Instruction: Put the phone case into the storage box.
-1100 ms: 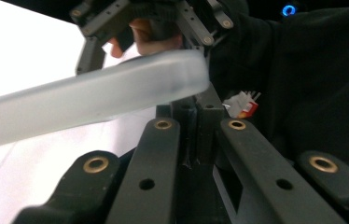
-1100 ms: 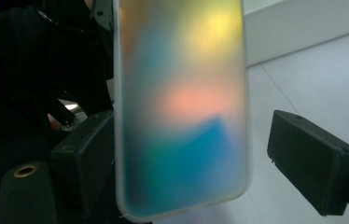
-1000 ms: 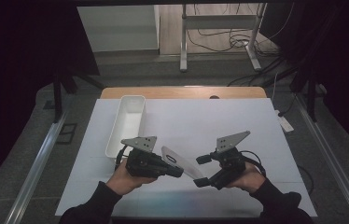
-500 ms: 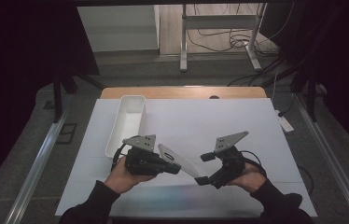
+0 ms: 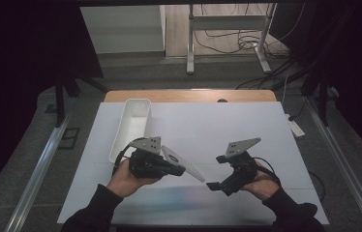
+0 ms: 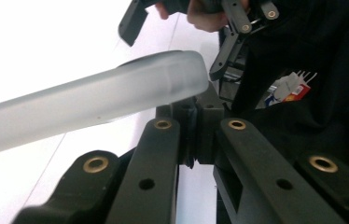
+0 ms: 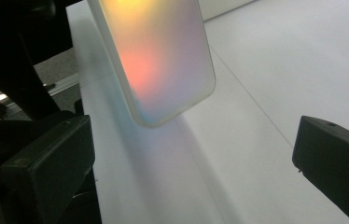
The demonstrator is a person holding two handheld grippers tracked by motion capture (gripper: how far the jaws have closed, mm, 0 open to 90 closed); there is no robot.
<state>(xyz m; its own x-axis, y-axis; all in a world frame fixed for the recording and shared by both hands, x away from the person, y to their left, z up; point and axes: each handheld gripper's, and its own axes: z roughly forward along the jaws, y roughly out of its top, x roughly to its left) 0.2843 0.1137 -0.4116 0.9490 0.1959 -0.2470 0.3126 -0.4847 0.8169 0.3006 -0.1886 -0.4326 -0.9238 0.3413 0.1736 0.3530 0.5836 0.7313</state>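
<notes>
White sheet covers the bench (image 5: 247, 125), dark room around it. Long white tray (image 5: 131, 126) sits at the left part of the sheet. Left tongs (image 5: 181, 170) pressed together, pinching one end of a frosted translucent phone case (image 5: 184, 162), which juts out above the sheet toward the right tongs (image 5: 214, 185). Right tongs spread wide, jaws just been opening; case tip hangs beyond them, untouched, in the right gripper view (image 7: 163, 60).

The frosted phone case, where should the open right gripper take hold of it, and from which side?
Probably the free rounded end of the phone case, approached from the right: the left gripper already clamps the other end, and the right gripper faces it, open.
</notes>
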